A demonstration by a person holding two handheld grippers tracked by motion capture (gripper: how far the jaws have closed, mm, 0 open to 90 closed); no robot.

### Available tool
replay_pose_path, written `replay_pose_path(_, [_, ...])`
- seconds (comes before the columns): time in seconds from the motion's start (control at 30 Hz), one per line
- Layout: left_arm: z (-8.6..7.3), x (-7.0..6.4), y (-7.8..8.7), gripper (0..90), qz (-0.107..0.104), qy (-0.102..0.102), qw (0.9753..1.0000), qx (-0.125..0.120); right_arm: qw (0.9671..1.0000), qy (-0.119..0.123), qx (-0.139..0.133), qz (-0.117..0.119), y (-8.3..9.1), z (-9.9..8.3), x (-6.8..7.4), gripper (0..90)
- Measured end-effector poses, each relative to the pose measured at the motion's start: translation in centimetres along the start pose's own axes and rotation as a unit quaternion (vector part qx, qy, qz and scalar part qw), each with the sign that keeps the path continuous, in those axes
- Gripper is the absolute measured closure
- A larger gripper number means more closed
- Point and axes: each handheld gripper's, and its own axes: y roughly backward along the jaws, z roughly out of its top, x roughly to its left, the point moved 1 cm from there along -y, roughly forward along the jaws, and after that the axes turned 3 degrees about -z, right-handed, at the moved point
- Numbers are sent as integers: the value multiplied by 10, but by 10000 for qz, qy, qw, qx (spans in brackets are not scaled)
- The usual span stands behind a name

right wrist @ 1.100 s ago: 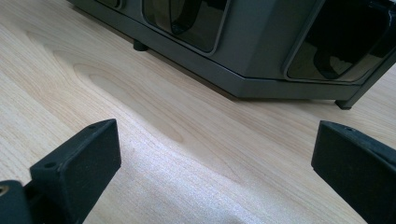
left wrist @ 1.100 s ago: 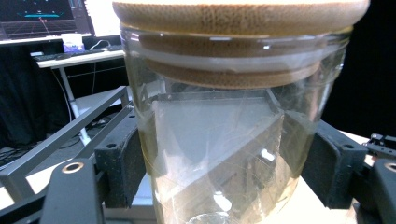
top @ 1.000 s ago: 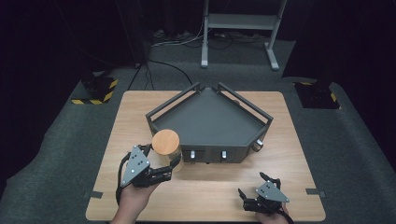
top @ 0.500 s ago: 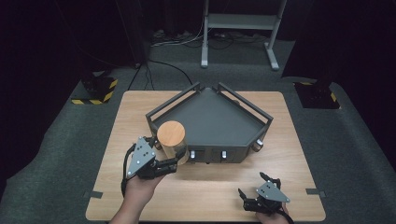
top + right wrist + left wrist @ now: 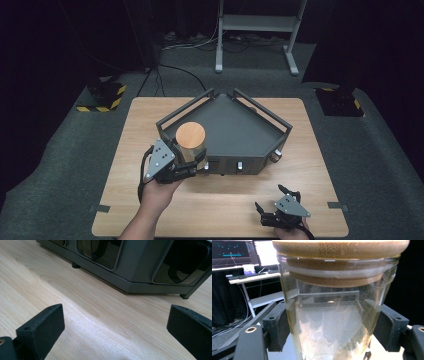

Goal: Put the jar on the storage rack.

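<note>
A clear glass jar (image 5: 337, 315) with a round bamboo lid (image 5: 190, 135) is held upright in my left gripper (image 5: 192, 162), whose jaws press on its two sides. In the high view the jar hangs over the near left corner of a grey five-sided tray (image 5: 235, 131) with a railing. My right gripper (image 5: 278, 197) rests low near the table's front edge on the right, open, with bare wood (image 5: 100, 322) between its jaws. The tray's front wall (image 5: 140, 267) faces it a short way off.
The tray stands in the middle of a light wooden table (image 5: 320, 150). Small knobs (image 5: 239, 165) line the tray's front face. Dark carpet surrounds the table, with a metal stand (image 5: 260, 30) behind it and yellow-black striped blocks (image 5: 102, 97) at the far left.
My left gripper has carried the jar up and to the right, from beside the tray's left front to above its near left corner. The right gripper has stayed in place.
</note>
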Motion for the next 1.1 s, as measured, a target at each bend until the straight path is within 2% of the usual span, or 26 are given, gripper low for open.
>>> replay_pose_path(0.27, [1, 3, -11, 251, 55, 52, 10000, -15, 10000, -9, -6, 8, 0, 0, 0, 8])
replay_pose_path(0.67, [1, 12, -30, 251, 90, 22, 10000, 24, 10000, -27, -23, 8, 0, 0, 0, 8])
replay_pose_path(0.8, [0, 14, -39, 252, 110, 112, 9999, 23, 10000, -32, -25, 21, 0, 0, -1, 8])
replay_pose_path(1.1, [-2, 19, -57, 252, 119, 71, 9999, 36, 10000, -7, -39, 34, 1, 0, 0, 8])
